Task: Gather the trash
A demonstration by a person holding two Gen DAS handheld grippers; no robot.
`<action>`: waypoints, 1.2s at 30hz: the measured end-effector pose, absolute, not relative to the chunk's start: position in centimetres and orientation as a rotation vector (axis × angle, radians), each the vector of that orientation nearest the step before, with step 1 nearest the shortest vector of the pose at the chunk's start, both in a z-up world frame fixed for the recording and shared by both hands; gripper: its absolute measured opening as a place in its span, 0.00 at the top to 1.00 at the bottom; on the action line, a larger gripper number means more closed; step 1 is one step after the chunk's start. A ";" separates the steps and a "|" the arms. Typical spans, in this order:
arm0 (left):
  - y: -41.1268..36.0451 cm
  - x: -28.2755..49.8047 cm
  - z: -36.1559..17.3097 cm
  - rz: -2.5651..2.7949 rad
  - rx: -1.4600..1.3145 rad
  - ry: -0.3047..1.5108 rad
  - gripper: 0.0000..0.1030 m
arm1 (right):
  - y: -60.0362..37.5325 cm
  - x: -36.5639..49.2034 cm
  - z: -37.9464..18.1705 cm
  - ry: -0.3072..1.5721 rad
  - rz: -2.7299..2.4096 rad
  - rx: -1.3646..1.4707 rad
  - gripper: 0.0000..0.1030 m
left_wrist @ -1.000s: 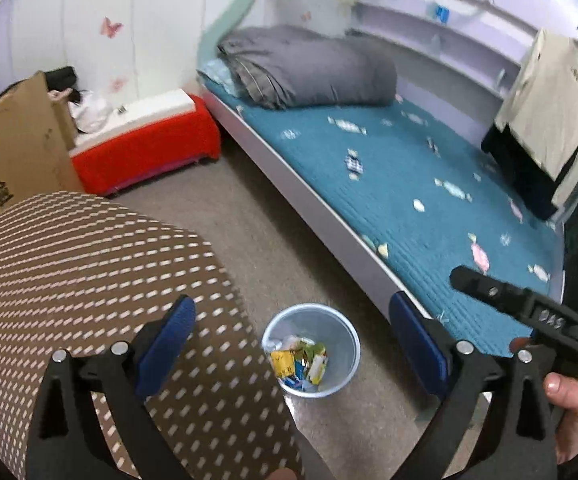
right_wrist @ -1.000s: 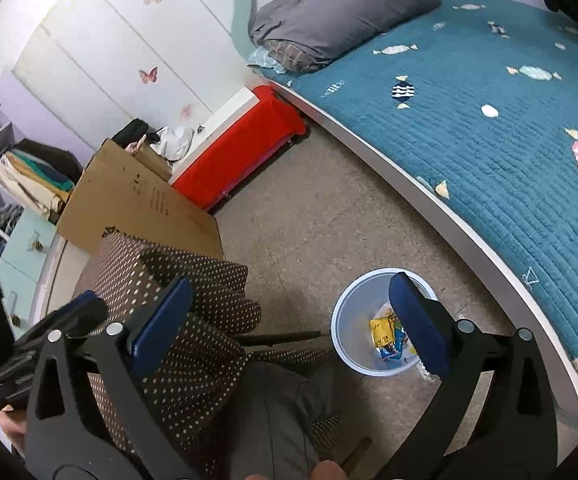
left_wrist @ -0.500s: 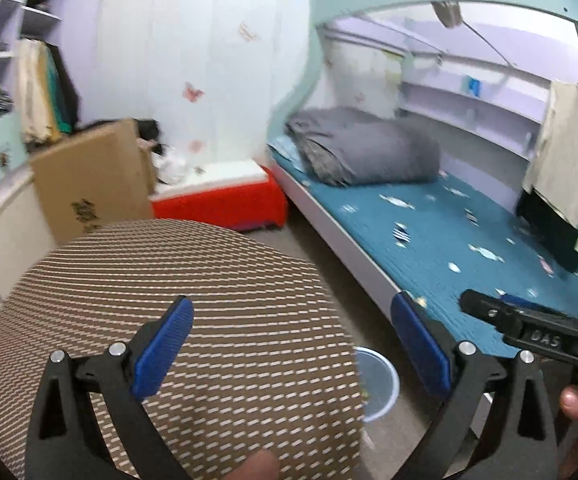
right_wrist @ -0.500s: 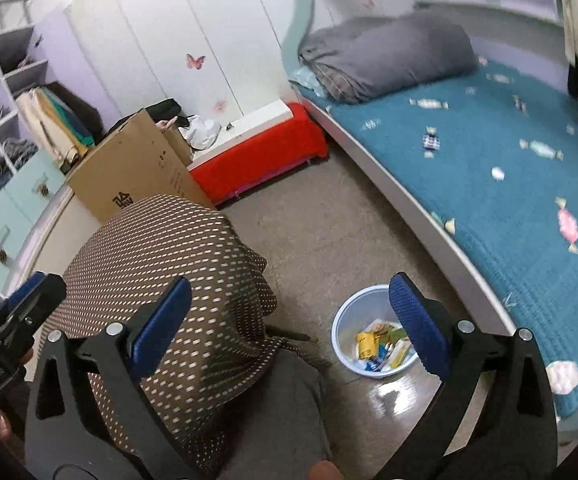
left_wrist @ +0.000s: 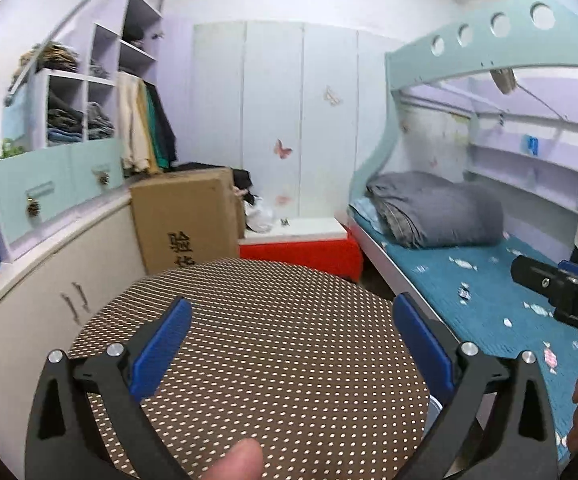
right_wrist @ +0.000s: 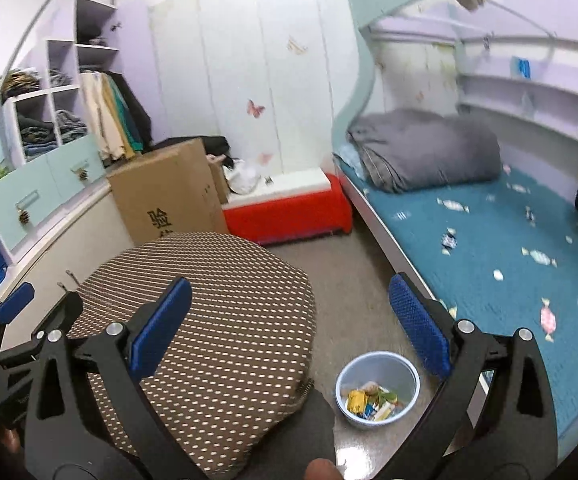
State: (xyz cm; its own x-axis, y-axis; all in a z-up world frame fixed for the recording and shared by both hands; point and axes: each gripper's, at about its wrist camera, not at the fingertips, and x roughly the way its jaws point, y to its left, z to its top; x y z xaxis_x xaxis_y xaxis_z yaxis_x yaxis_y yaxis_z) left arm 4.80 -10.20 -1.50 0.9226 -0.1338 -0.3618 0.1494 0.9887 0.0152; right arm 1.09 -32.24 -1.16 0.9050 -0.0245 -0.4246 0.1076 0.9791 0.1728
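Observation:
A pale blue bin (right_wrist: 377, 388) stands on the floor between the seat cushion and the bed, holding colourful wrappers (right_wrist: 369, 400). My right gripper (right_wrist: 289, 328) is open and empty, raised well above the bin. My left gripper (left_wrist: 289, 340) is open and empty, held over the brown dotted cushion (left_wrist: 249, 360). In the left wrist view the bin is almost wholly hidden behind the cushion. The left gripper also shows at the left edge of the right wrist view (right_wrist: 17, 320), and the right gripper at the right edge of the left wrist view (left_wrist: 561, 292).
A bed with a teal cover (right_wrist: 509, 240) and grey duvet (right_wrist: 425, 148) runs along the right. A red bench (right_wrist: 289, 212) and a cardboard box (right_wrist: 165, 196) stand at the back. White cabinets (left_wrist: 41, 300) and shelves line the left.
Both grippers have tilted up from looking down at the floor to looking across the room. The bin has dropped out of the left view behind the cushion. Both stay open.

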 end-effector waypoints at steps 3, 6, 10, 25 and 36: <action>-9.0 2.5 -0.3 -0.157 0.026 0.344 0.05 | -31.0 -0.6 -0.2 0.399 -0.066 0.174 0.06; -8.3 0.4 1.0 -0.150 0.025 0.300 0.05 | -30.5 -1.7 0.3 0.371 -0.072 0.164 0.06; -7.7 -1.4 1.8 -0.136 0.012 0.271 0.05 | -29.7 -3.0 0.9 0.339 -0.084 0.154 0.06; -5.8 -3.7 2.3 -0.120 -0.034 0.228 0.05 | -27.2 -4.4 2.0 0.282 -0.079 0.093 0.06; -4.5 -4.5 2.1 -0.091 -0.048 0.224 0.04 | -25.2 -4.7 2.2 0.269 -0.060 0.071 0.06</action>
State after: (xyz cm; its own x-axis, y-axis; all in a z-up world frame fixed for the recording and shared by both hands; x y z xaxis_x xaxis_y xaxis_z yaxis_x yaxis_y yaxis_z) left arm -4.47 -4.54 2.05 0.9709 -0.0957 -0.2196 0.0849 0.9947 -0.0579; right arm -4.72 -25.16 2.16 0.9624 -0.0497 -0.2670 0.0686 0.9957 0.0617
